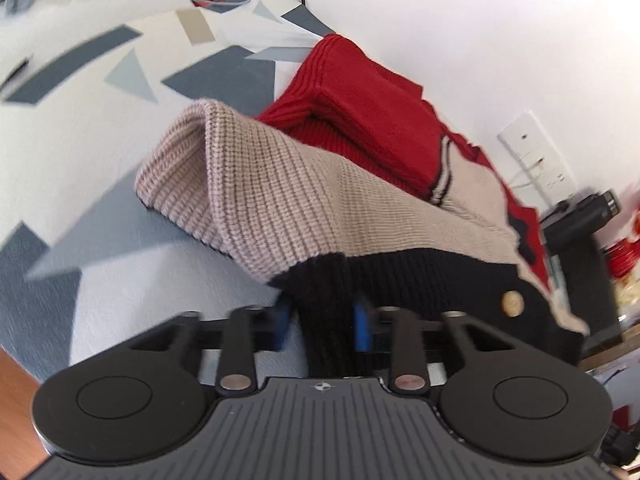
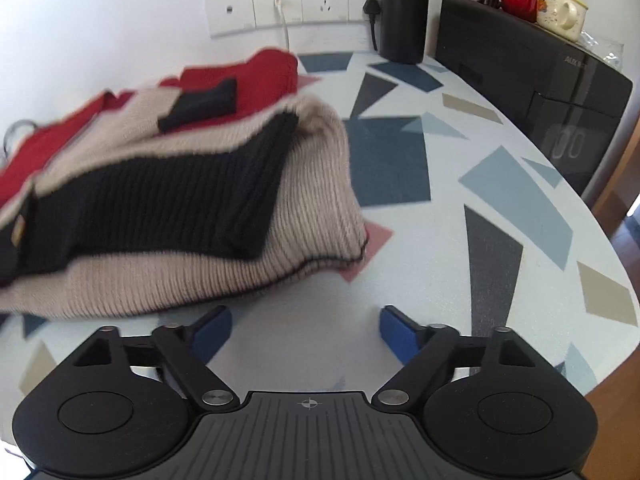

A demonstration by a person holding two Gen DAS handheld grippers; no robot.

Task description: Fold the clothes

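one sweater [image 2: 180,200], one black bottle [image 2: 402,12], two grippers [image 1: 322,326] [image 2: 306,330].

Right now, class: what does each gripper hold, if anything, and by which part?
The left gripper grips the sweater by its black ribbed edge. The right gripper is open, holding nothing.

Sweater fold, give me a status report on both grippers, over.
Left gripper shut on sweater's black ribbed edge. Right gripper open, empty, above table beside sweater. Nothing in the way.
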